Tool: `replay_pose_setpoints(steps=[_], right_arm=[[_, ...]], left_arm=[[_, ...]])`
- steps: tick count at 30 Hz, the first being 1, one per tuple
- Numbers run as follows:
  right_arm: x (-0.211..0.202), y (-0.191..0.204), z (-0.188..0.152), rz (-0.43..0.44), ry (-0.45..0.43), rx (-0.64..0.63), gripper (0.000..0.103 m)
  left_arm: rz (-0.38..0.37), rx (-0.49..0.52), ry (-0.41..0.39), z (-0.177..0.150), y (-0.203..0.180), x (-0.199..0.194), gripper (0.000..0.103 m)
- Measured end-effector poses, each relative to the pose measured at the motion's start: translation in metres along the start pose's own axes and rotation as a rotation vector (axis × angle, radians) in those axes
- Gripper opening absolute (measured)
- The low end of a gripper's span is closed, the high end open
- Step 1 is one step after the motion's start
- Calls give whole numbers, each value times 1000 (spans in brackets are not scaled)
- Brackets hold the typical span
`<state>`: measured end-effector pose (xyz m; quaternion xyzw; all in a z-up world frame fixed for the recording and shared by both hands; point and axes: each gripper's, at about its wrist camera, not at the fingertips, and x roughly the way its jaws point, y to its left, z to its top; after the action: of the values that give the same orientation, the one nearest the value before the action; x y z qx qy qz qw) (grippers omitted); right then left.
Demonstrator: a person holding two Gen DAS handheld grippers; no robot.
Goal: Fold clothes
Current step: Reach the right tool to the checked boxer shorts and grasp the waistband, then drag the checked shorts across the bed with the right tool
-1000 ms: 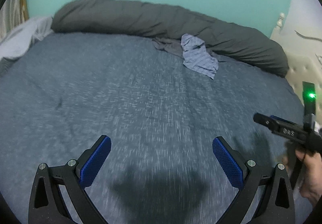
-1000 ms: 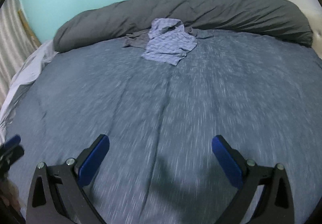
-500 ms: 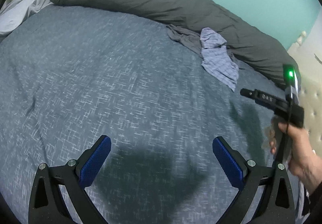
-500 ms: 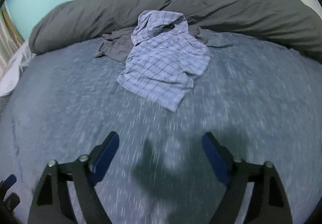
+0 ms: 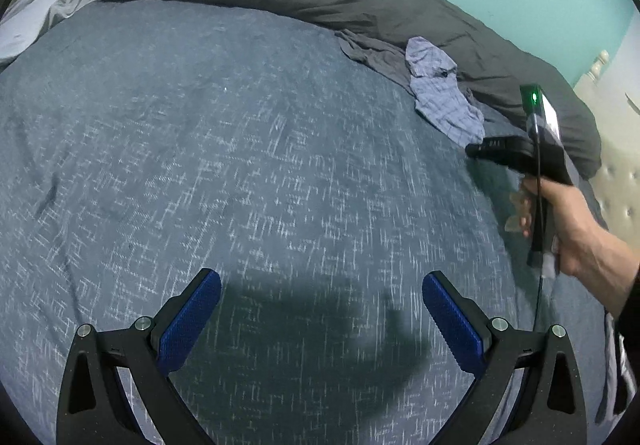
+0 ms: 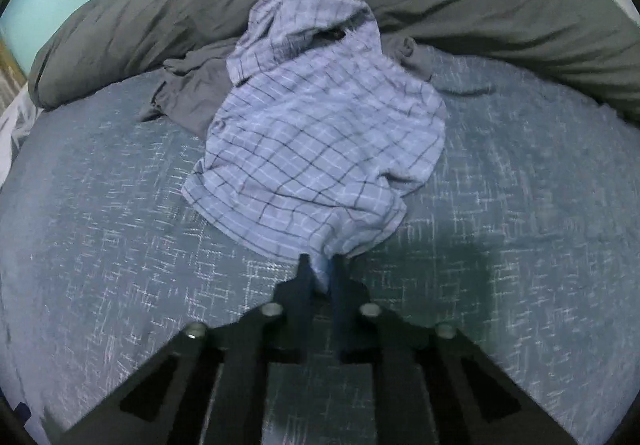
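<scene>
The right gripper (image 6: 320, 277) has just been closing, and its jaws now pinch the near hem of the checked shirt (image 6: 320, 133), a small tuck of cloth showing between the pads. From this pinch the shirt runs directly away from the fingers, its long axis heading toward the rolled grey duvet (image 6: 440, 5) at the far edge of the bed (image 6: 120, 245).

The left gripper (image 5: 322, 313) hovers over bare bedcover with its blue pads (image 5: 188, 321) spread wide and nothing between them. The shirt lies well apart from it, far ahead and to its right, so the right hand (image 5: 560, 221) is plainly the nearer.

The shirt is pale blue with a dark windowpane check. It lies crumpled rather than flat, its far end humped up against the duvet and partly covering a dark grey garment (image 6: 188, 93).

Any coming pull would likely draw the shirt along its long axis toward open bedcover; this is a judgement, not an observation.
</scene>
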<state>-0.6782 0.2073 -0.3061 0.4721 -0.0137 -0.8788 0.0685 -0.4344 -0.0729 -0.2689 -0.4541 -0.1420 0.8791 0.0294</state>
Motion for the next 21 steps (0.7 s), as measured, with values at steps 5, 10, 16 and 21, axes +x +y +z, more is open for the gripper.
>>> replay_pose_setpoints(steps=[5,10,16,21], right_arm=[[-34,6,-11,29,-78,-40,4],[-88,17,-40,125,-136,-55,4],[-158,33,-86,213,-212,-64,4],[-228,49,-135,275,-251,-93,4]], left_arm=[[-7,-10,-20,-17,5,-19,103],[-9,2,-43,-42,9,-46,103],[-17,20,-84,-76,9,-86,103],[-53,30,-104,-108,3,-120,103]])
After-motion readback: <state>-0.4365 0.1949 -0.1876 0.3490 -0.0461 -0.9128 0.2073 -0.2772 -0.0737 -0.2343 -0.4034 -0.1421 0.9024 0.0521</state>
